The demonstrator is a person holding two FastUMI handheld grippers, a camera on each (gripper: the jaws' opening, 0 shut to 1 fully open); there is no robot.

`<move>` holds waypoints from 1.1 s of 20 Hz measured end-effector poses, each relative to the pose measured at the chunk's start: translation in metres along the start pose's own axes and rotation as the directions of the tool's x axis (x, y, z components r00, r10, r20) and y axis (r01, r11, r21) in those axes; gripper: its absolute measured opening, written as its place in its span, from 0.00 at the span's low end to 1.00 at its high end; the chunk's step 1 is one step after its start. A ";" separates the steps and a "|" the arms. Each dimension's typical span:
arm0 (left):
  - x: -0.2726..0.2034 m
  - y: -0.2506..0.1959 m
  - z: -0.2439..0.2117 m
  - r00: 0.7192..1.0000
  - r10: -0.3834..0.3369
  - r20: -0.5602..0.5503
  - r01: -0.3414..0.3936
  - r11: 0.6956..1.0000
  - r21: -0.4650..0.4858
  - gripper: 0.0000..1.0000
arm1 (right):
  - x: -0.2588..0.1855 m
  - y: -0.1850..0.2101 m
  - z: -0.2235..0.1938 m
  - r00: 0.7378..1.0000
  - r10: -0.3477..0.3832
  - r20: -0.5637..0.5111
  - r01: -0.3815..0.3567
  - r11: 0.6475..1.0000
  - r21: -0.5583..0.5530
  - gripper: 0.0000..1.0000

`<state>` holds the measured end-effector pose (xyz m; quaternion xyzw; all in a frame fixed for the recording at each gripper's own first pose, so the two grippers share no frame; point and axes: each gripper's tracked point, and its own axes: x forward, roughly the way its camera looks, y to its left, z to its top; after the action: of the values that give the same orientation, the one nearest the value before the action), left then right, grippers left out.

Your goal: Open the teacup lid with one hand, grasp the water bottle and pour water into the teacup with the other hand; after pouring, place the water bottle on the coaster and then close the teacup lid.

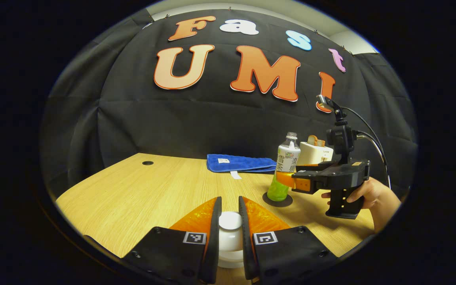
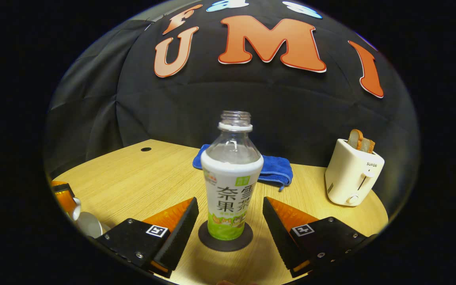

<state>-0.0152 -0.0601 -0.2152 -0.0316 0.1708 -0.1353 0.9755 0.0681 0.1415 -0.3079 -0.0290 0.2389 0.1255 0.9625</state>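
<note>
Staged recording booth: black cloth wall (image 2: 212,103) behind a wooden surface (image 2: 149,178) bearing a toaster (image 2: 352,174) and folded towel (image 2: 275,168).

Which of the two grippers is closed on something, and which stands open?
The left gripper is closed, both fingers pressing the white teacup lid. The right gripper stands open around the bottle, which rests on its coaster.

Left tongs (image 1: 230,221) clamping teacup lid (image 1: 230,221), water bottle (image 1: 285,168) upright on coaster (image 1: 277,200)
</note>
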 end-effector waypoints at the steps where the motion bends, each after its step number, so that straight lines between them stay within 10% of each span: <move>1: -0.001 -0.001 -0.005 1.000 -0.004 -0.007 0.004 1.000 0.007 0.29 | -0.007 -0.002 0.003 1.000 -0.007 0.015 0.007 1.000 -0.012 0.98; 10: 0.008 -0.005 -0.031 0.999 0.012 -0.044 -0.011 1.000 0.016 0.26 | -0.062 -0.006 0.029 0.991 0.021 0.132 -0.019 1.000 -0.010 0.98; 22: -0.009 -0.006 0.000 0.999 0.049 0.015 -0.050 0.996 0.078 0.63 | -0.103 -0.027 0.035 0.980 -0.016 0.200 0.010 0.999 0.031 0.98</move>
<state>-0.0249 -0.0635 -0.2120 0.0100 0.1597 -0.1174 0.9801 0.0029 0.0961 -0.2295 -0.0031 0.1425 0.1180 0.9827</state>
